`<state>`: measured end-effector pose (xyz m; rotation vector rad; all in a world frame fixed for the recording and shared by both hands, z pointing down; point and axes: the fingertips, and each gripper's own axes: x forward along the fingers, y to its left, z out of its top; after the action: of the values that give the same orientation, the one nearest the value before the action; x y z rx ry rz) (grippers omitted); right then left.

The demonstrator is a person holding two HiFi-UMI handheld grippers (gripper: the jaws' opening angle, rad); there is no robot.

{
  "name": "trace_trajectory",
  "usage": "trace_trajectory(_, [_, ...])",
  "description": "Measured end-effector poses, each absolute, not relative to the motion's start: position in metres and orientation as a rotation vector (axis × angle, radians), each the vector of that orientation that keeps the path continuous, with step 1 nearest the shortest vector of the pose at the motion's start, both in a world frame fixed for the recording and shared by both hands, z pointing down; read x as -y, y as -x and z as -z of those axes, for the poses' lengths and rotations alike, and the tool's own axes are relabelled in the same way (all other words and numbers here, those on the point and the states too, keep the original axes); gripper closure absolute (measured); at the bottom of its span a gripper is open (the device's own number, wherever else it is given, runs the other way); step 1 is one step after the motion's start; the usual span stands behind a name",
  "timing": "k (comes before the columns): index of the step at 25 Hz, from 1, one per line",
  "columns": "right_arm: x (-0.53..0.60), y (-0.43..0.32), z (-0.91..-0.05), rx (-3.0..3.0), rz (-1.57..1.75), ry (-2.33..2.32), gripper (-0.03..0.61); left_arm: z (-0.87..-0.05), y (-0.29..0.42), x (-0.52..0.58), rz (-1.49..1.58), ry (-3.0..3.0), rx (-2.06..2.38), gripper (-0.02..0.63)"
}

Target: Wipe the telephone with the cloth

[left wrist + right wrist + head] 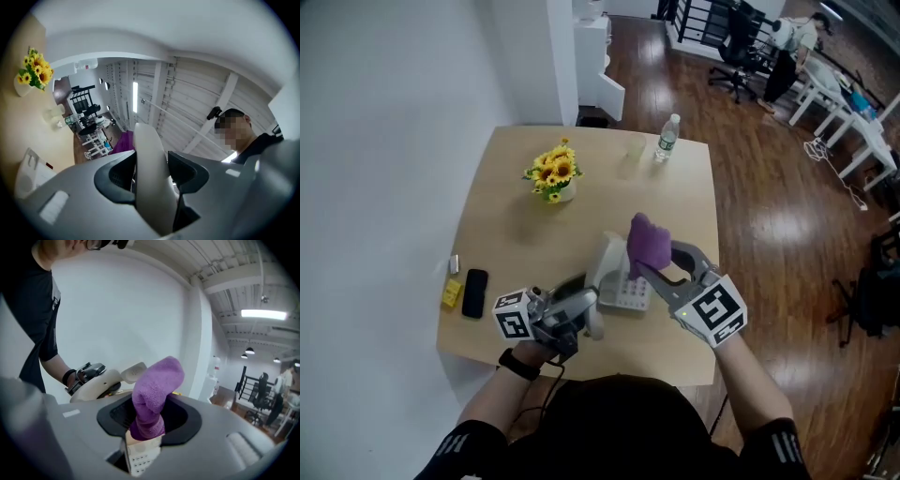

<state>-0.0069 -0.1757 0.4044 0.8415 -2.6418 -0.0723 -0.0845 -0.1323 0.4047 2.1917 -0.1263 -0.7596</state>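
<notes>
The white telephone base (617,281) with its keypad sits on the wooden table (506,234) near the front. My left gripper (584,307) is shut on the white handset (150,173), lifted off the base; the handset (133,372) also shows in the right gripper view. My right gripper (649,267) is shut on a bunched purple cloth (645,244), which stands up from the jaws just above the base. In the right gripper view the cloth (154,392) fills the jaws, with the keypad (143,459) right below.
A pot of sunflowers (553,175) stands at the table's back left. A water bottle (667,138) and a clear glass (632,155) stand at the back edge. A black mobile phone (474,292) and a yellow item (451,292) lie at the left edge.
</notes>
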Motion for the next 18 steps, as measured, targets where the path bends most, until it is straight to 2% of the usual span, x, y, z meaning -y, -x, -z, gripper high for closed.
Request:
trace_trajectory(9, [0.138, 0.061, -0.374, 2.496, 0.492, -0.602, 0.44, -0.381, 0.086, 0.116, 0.869, -2.162, 0.019, 0.413])
trace_trajectory(14, [0.116, 0.059, -0.393, 2.413, 0.564, -0.5, 0.44, -0.381, 0.09, 0.116, 0.893, -2.141, 0.021, 0.414])
trace_trajectory(18, [0.136, 0.048, -0.371, 2.477, 0.498, -0.655, 0.44, -0.381, 0.086, 0.112, 0.874, -2.152, -0.01, 0.413])
